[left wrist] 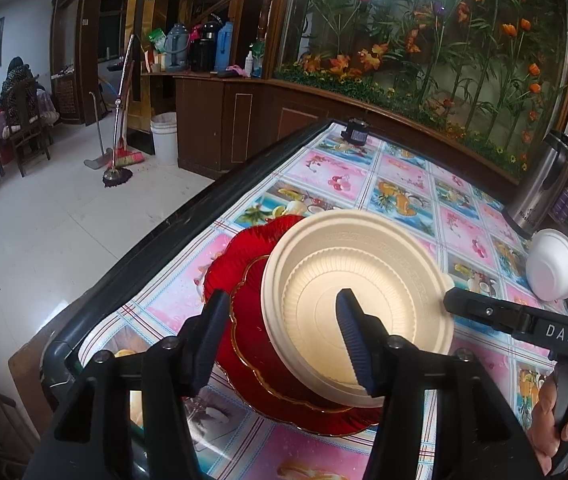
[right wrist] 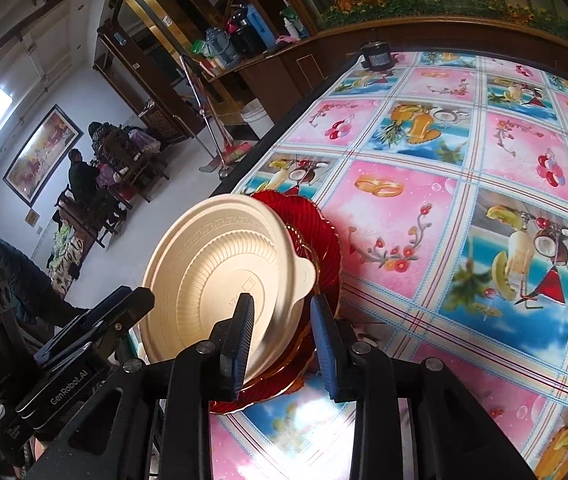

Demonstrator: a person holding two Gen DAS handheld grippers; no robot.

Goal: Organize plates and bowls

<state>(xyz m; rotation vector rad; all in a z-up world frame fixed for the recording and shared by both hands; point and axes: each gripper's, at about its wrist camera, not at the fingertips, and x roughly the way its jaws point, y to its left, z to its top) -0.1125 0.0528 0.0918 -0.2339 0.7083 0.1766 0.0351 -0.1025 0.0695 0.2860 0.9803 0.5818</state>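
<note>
A cream disposable bowl rests on two stacked red plates near the table's left edge. The upper plate has a gold rim. My left gripper is open. One finger stands over the bowl's middle and the other outside its rim, above the red plate. My right gripper is open too. The bowl's near rim lies between its fingers, and I see no firm pinch. Each gripper shows in the other's view, the right one beside the bowl's tabbed rim and the left one at the opposite side.
A small white bowl and a steel flask stand at the right. A dark small device sits at the table's far end. The table's black edge runs close on the left. People sit in the far-left background.
</note>
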